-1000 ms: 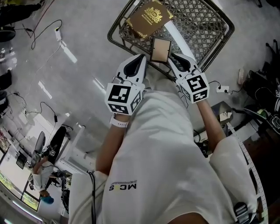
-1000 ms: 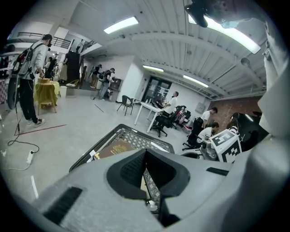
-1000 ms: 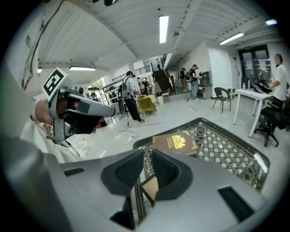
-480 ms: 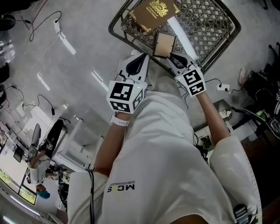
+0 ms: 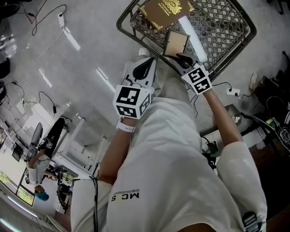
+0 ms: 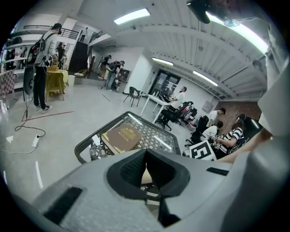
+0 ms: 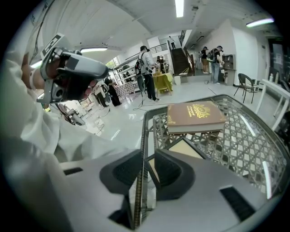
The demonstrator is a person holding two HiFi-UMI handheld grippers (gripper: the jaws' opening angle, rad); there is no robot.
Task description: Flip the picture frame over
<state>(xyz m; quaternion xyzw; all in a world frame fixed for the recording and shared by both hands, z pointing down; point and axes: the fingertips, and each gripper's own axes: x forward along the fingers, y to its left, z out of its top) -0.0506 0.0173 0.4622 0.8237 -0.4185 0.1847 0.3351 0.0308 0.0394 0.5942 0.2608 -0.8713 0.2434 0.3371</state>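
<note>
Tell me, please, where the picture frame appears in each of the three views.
Head view: the picture frame lies top centre on the mesh table, at the tips of the right gripper.
Left gripper view: not made out; the left gripper covers the table's near edge.
Right gripper view: centre, its near edge between the opening jaws.
Shared landmark: the brown book.

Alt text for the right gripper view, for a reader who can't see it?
The jaws of the right gripper are opening with a corner of a dark-edged picture frame between them, its tan face up over a black lattice table. A brown book with gold ornament lies farther along the table, and people stand in the background.
</note>
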